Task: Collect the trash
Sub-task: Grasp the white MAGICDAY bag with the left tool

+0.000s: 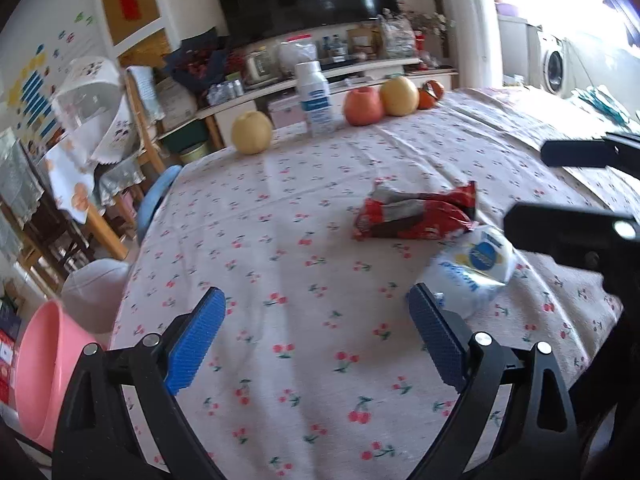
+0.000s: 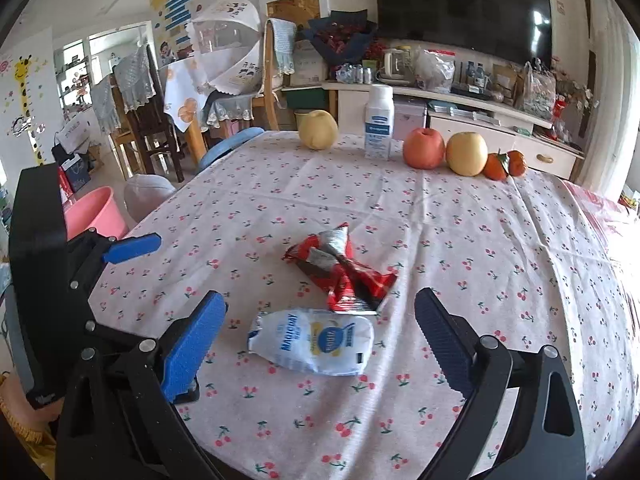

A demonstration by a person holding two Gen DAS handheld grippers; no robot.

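Observation:
A crumpled red wrapper (image 2: 340,270) and a white and blue plastic packet (image 2: 314,340) lie on the cherry-print tablecloth (image 2: 480,240). My right gripper (image 2: 320,332) is open and empty, with the white packet lying between its blue fingers. My left gripper (image 1: 316,328) is open and empty over bare cloth; the white packet (image 1: 472,272) lies just beyond its right finger and the red wrapper (image 1: 416,216) lies farther off. The right gripper shows at the right edge of the left wrist view (image 1: 568,188).
At the table's far edge stand a white bottle (image 2: 379,128), a pear (image 2: 318,130), an apple (image 2: 424,148), a yellow fruit (image 2: 466,154) and tangerines (image 2: 504,164). A pink bin (image 1: 40,372) (image 2: 94,212) stands on the floor left of the table. Chairs and a TV cabinet stand beyond.

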